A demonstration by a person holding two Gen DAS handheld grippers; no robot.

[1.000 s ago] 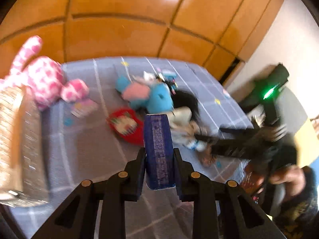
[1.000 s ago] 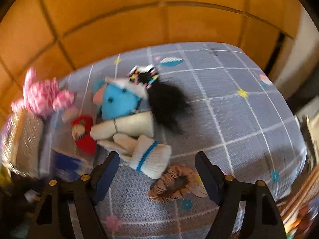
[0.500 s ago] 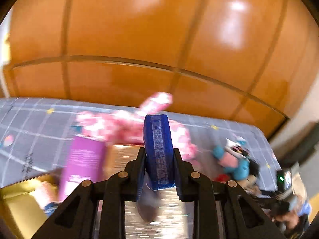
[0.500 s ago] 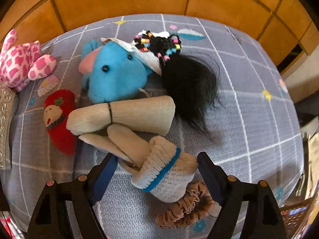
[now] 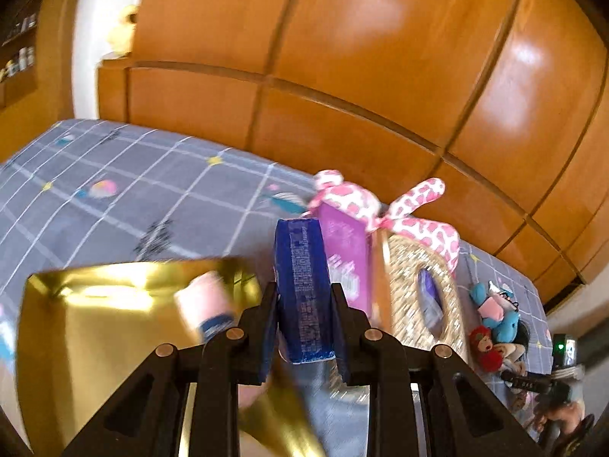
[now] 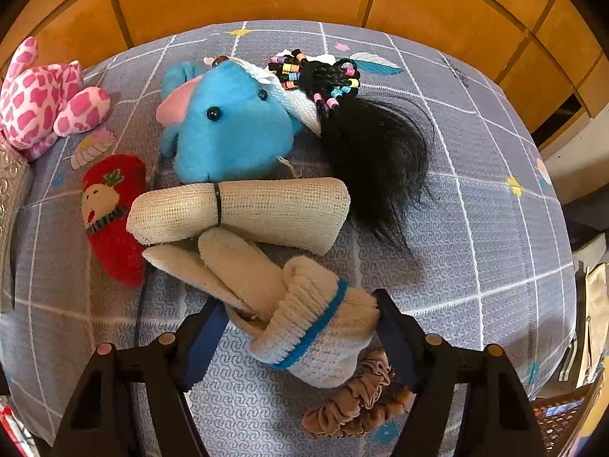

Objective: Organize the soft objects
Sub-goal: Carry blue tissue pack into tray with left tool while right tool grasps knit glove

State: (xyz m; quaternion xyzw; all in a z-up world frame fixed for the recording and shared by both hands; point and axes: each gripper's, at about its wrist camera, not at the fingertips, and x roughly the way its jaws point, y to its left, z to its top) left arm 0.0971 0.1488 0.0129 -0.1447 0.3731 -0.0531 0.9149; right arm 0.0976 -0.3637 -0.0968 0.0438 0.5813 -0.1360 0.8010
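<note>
My left gripper [image 5: 302, 297] is shut on a dark blue packet [image 5: 302, 289] and holds it above a shiny gold box [image 5: 99, 327] with a pink and blue item [image 5: 205, 304] inside. My right gripper [image 6: 300, 327] is open, its jaws either side of a cream sock with a blue stripe [image 6: 316, 327] on the bed. Beyond it lie a rolled cream cloth [image 6: 243, 205], a blue plush [image 6: 228, 125], a red plush [image 6: 110, 213], black hair with beads [image 6: 373, 152] and a brown scrunchie [image 6: 357, 400]. A pink spotted plush [image 6: 42, 99] lies far left; it also shows in the left wrist view [image 5: 380, 205].
A grey checked bedsheet [image 6: 475, 198] covers the bed, with an orange wooden wall [image 5: 342, 57] behind. A purple packet [image 5: 344, 251] and a glittery tissue box [image 5: 422, 293] stand right of the gold box. The bed edge drops off at the right [image 6: 571, 266].
My left gripper has swung left with the blue packet, from over the toys to above the gold box. My right gripper has moved down and forward until its jaws flank the striped sock.
</note>
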